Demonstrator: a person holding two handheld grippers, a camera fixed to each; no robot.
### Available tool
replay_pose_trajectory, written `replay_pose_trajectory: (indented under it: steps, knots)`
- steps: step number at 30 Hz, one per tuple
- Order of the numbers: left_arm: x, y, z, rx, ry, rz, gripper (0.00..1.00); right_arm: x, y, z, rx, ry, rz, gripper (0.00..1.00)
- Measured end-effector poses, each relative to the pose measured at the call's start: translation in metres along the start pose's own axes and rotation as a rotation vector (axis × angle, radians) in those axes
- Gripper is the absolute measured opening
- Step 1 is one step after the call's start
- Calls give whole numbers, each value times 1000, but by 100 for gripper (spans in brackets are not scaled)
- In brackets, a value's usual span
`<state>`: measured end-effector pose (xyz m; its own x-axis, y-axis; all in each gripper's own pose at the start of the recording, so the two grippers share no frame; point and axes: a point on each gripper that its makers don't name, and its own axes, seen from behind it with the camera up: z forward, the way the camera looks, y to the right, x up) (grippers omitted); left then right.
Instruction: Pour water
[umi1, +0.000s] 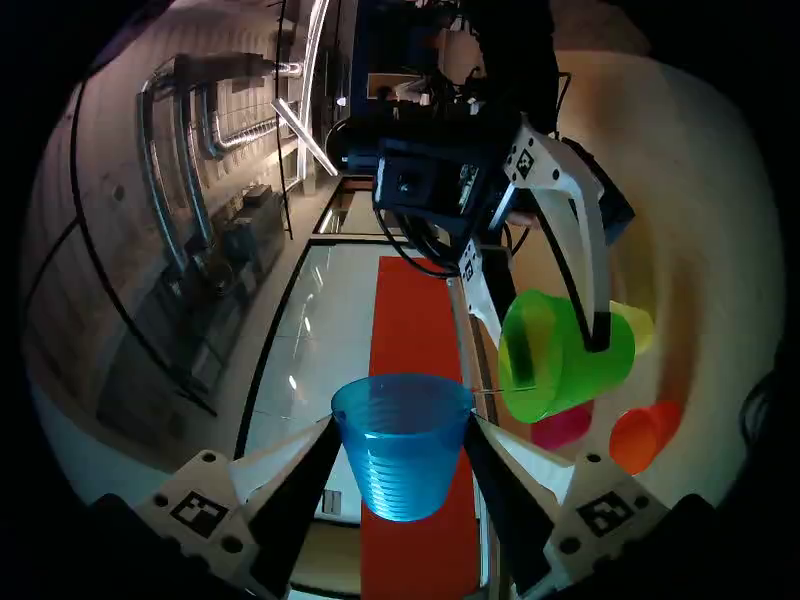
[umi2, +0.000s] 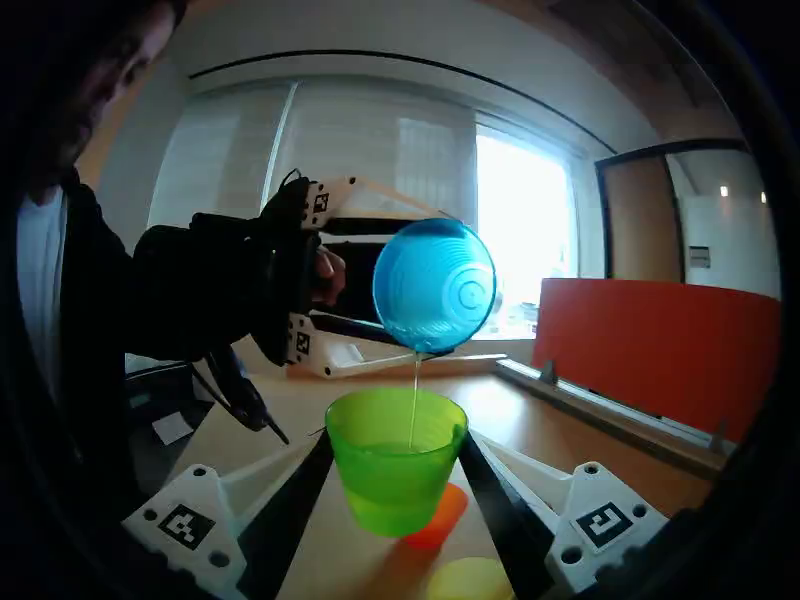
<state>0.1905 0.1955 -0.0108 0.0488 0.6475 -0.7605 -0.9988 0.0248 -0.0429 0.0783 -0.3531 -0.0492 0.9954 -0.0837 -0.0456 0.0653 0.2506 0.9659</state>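
A person in a dark sleeve (umi2: 190, 290) stands at a wooden table (umi2: 560, 430), seen in the right gripper view with a red partition (umi2: 660, 340) along the table's far edge and a bright window (umi2: 520, 220) behind.

The left gripper (umi1: 402, 425) has its two fingers closed narrowly on a blue cup (umi1: 402, 450), one pressing on each side of it. In the right gripper view that blue cup is raised in the air and tipped far over, its base facing the camera and its rim pointing down.

The right gripper (umi2: 397, 440) clamps a green cup (umi2: 395, 480) between its fingers in the same way. It holds the cup upright above the table, directly below the blue cup's lowered rim and a short way apart from it.

A thin stream of water (umi2: 415, 395) falls from the blue cup's rim into the green cup, which is partly filled.

On the table below the green cup lie an orange cup (umi2: 440, 515) and a yellow cup (umi2: 470, 580), near each other. The left gripper view also shows a pink cup (umi1: 562, 425) close beside the orange one.
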Motion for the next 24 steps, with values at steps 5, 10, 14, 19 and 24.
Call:
replay_pose_trajectory:
  steps: [5,10,14,19,24]
  knots:
    - [-1,0,-1,0,-2,4,84,-1,1,0,0,-1,0,90]
    - [-1,0,-1,2,-5,5,85,0,1,0,0,0,1,90]
    - [-2,0,-1,4,-7,0,85,0,0,1,-1,-1,-1,90]
    - [-2,0,-2,5,-8,-14,85,0,-1,1,0,-2,-1,90]
    - [-4,2,-2,5,-14,-31,85,1,-1,1,-2,-3,-2,90]
